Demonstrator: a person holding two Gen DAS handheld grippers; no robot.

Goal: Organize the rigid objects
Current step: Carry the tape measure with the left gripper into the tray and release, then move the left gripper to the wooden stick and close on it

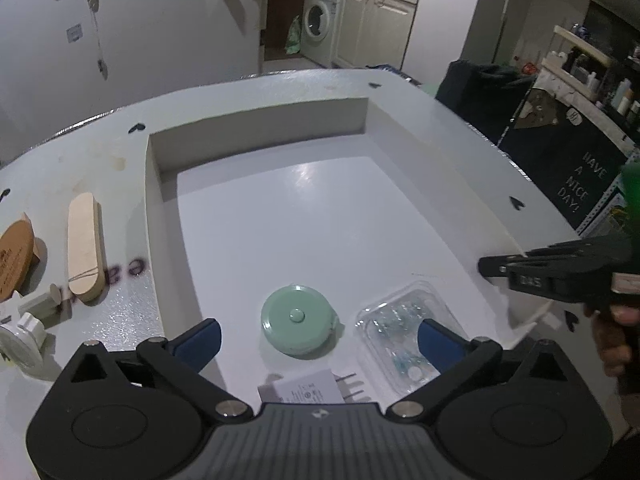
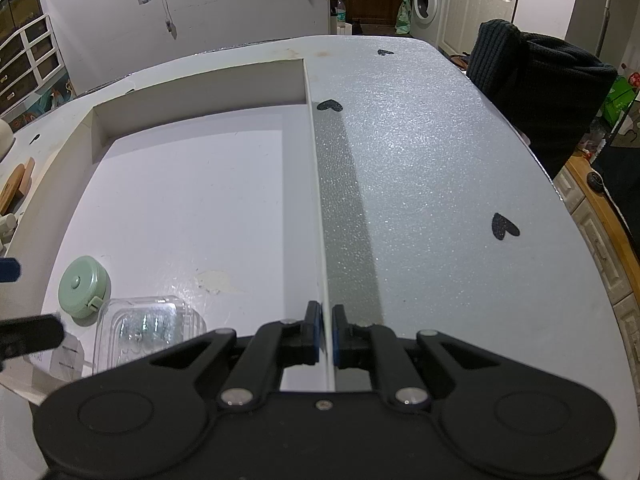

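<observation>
Your left gripper (image 1: pixel 318 338) is spread wide with nothing between the blue pads (image 1: pixel 200 342), hanging over the near end of the white tray (image 1: pixel 256 144). Nothing is pinched, so it looks free to go for the next piece. Your right gripper (image 2: pixel 326 334) is the opposite: jaws nearly together, clamped on the tray's thin right wall (image 2: pixel 318 200), one pad inside and one outside. I read that as bracing, holding the tray steady while the other hand loads it.

Just ahead of the left gripper, inside the tray, sits the round green tape measure (image 1: pixel 298 320), lying flat. Beside it to the right is the clear plastic case (image 1: pixel 404 332) with small pale bits inside; what they are, I cannot tell. At the near edge, half hidden by the gripper body, lies a white plug adapter (image 1: pixel 308 390) with metal pins. All three crowd the near corner; the rest of the tray floor is bare.

Outside the tray, on the table (image 2: pixel 440 160) to the left, more pieces wait: a pale wooden block (image 1: pixel 84 250) with rounded ends, a brown cork-coloured piece (image 1: pixel 14 264), and a small white knob (image 1: pixel 24 330). By my judgement those go in next, and the wooden block is nearest.
</observation>
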